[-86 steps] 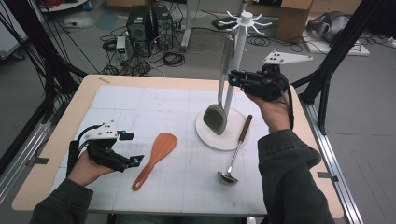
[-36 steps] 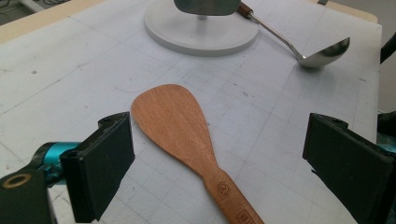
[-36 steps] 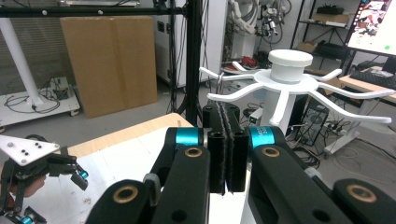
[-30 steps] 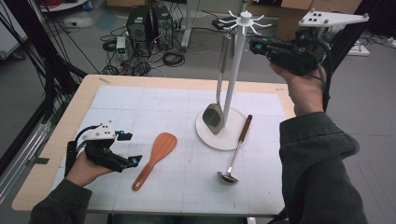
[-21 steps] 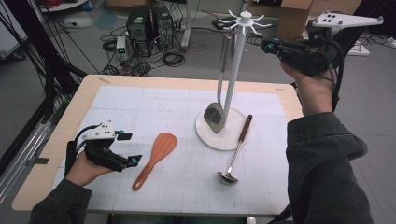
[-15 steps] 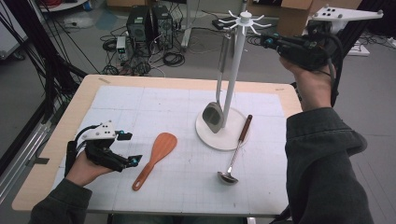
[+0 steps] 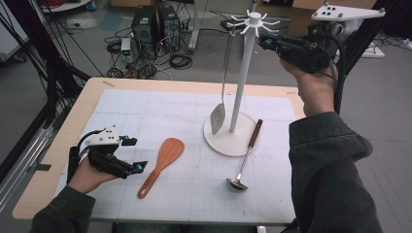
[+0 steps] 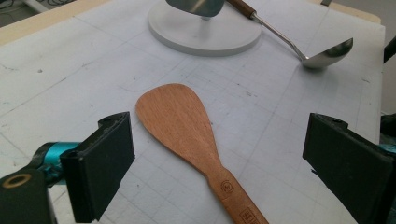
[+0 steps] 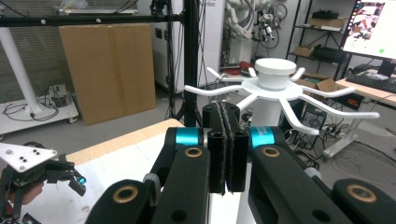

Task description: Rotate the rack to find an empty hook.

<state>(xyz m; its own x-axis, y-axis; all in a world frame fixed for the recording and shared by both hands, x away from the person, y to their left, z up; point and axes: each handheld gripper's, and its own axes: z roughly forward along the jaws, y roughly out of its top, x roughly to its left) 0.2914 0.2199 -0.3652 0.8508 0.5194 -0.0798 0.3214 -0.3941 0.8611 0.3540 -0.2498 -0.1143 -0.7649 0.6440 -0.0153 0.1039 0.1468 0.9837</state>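
Observation:
A white utensil stand (image 7: 242, 77) rises from its round base (image 7: 221, 143) on the mat. A metal turner (image 7: 218, 118) hangs from one of its hooks. A ladle (image 7: 237, 184) lies on the mat with its handle across the base. My right gripper (image 7: 263, 42) is held high beside the stand's top, shut with nothing in it; in the right gripper view its pads (image 9: 225, 140) meet in front of the hook crown (image 9: 273, 74). My left gripper (image 7: 136, 154) rests open at the left, its jaws on either side of a wooden spatula (image 8: 187, 126).
A white gridded mat (image 7: 145, 107) covers the wooden table (image 7: 87, 102). Behind the table are cables and computer boxes (image 7: 155, 22) on the floor. Black frame poles (image 7: 46, 63) stand at the left. The person's right sleeve (image 7: 330, 179) overhangs the table's right front.
Since the earliest frame my right gripper has risen from beside the turner's handle to the stand's top. In the last second it has barely shifted. The left gripper has kept still.

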